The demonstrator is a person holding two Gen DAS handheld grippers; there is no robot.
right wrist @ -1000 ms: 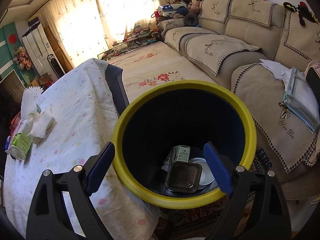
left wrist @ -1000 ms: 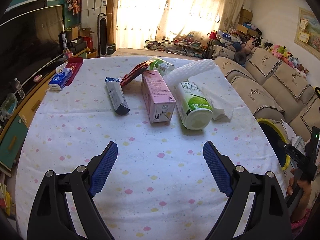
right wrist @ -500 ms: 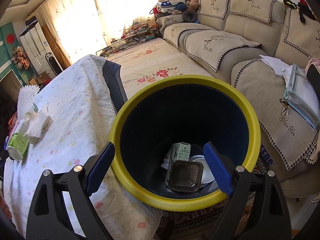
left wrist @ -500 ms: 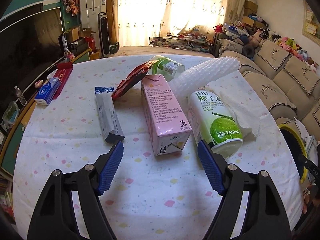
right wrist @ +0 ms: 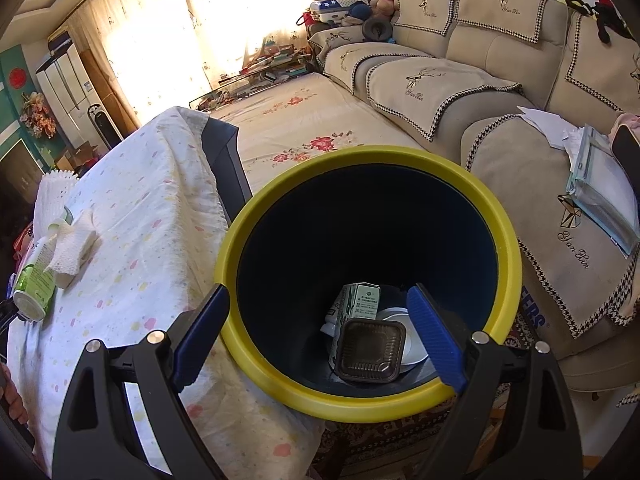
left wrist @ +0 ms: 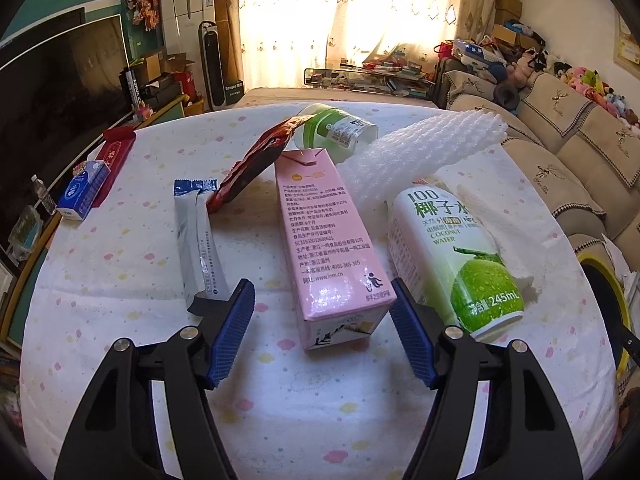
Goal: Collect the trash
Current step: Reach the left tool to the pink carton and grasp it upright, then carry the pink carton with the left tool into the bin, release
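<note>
Left wrist view: the left gripper [left wrist: 322,334] has just been closing, its blue pads [left wrist: 232,336] apart either side of the pink carton [left wrist: 326,240] lying on the tablecloth [left wrist: 120,280], not touching it; a coconut water bottle [left wrist: 456,256] lies at 3 o'clock of the carton, a silver sachet [left wrist: 198,240] at 9 o'clock.

Right wrist view: the right gripper [right wrist: 318,342] hangs wide apart and empty above the yellow-rimmed bin [right wrist: 508,264], which holds a brown tray [right wrist: 370,350] and a green carton [right wrist: 360,300].
</note>
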